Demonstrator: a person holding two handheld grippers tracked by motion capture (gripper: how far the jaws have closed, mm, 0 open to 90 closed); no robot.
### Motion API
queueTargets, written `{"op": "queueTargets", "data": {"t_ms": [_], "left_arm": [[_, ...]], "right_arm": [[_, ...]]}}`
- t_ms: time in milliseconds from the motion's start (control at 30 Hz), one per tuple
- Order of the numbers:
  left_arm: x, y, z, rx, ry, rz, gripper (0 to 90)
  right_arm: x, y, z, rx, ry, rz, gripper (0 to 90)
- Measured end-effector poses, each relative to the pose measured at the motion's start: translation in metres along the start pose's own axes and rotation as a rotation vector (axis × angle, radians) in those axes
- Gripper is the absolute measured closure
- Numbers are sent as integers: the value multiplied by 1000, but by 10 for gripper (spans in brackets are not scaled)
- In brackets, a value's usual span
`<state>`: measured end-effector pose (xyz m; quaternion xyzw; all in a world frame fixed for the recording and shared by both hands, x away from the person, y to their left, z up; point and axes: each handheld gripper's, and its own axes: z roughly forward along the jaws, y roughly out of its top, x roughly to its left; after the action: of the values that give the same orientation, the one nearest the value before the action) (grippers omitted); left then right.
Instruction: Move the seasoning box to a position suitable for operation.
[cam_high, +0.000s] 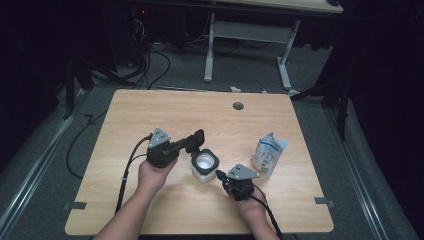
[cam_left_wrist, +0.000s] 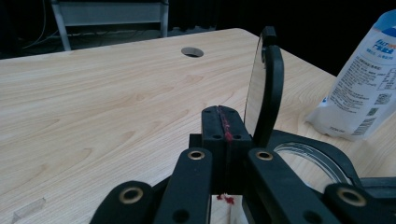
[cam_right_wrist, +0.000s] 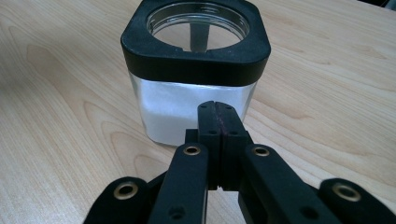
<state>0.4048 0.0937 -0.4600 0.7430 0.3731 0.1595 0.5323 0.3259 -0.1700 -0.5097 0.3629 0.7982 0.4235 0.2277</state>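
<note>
Jar (cam_high: 204, 167) between grippers, just beside each; left gripper (cam_high: 196, 141) and right gripper (cam_high: 220, 174) both closed, empty

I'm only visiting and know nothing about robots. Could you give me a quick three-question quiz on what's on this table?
1. True or false: the jar has its lid flipped up.
2. In the high view, what lies to the right of the jar? A: a bag. B: a cup. C: a spoon.
3. Are the jaws of the right gripper open or shut?

Key: 1 true; 2 A; 3 shut.
</note>
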Motion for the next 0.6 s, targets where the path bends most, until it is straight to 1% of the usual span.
{"op": "queueTargets", "data": {"t_ms": [100, 333, 533, 567, 600], "left_arm": [[-1, 0, 0, -2, -5, 0, 899], [-9, -2, -1, -8, -19, 8, 899], [-14, -8, -2, -6, -34, 14, 899], [-17, -11, -1, 3, -45, 18, 899], [-17, -11, -1, 3, -45, 18, 899]], "right_arm": [[-1, 0, 0, -2, -6, -2, 899], [0, 0, 1, -4, -7, 1, 899], [0, 0, 1, -8, -7, -1, 898], [0, 0, 1, -6, -8, 0, 898], [0, 0, 1, -6, -8, 0, 898]]}}
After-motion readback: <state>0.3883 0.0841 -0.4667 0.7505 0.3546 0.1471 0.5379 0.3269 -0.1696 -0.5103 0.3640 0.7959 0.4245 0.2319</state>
